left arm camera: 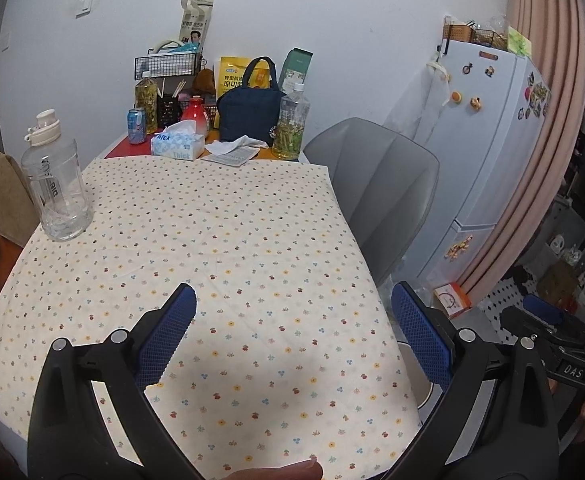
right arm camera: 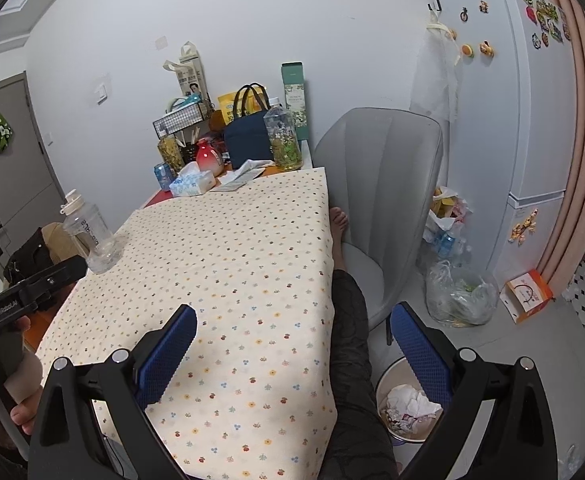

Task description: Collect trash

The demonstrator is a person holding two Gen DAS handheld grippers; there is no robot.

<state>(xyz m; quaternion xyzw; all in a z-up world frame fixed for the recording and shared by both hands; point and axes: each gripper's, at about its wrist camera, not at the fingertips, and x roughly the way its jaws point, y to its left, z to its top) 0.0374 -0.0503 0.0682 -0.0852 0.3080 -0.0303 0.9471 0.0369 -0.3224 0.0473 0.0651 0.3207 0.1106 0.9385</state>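
While both tongs hover spread wide and empty above a surface (left arm camera: 220, 216) draped in a flower-dotted cloth, nothing is being carried. The left tongs (left arm camera: 292, 320) look straight along the cloth toward the far end; the right tongs (right arm camera: 292, 340) straddle the surface's right edge, above a person's trousered leg (right arm camera: 352, 340) and the floor. Directly below the right tongs stands a small waste bin (right arm camera: 388, 384) holding crumpled paper, likely placed there so that rubbish can be dropped straight down. The near cloth is bare apart from a clear water jug (left arm camera: 56, 184) at its left edge. Likely trash remains at the far end: a crumpled white tissue (left arm camera: 238, 145) lies on a printed paper sheet (left arm camera: 232, 157), beside a tissue box (left arm camera: 177, 146) and in front of a dark lunch bag (left arm camera: 250, 114), well apart from both tongs. A grey chair (right arm camera: 380, 184) stands alongside, with full plastic bags (right arm camera: 458, 292) on the floor by a fridge (right arm camera: 504, 120).
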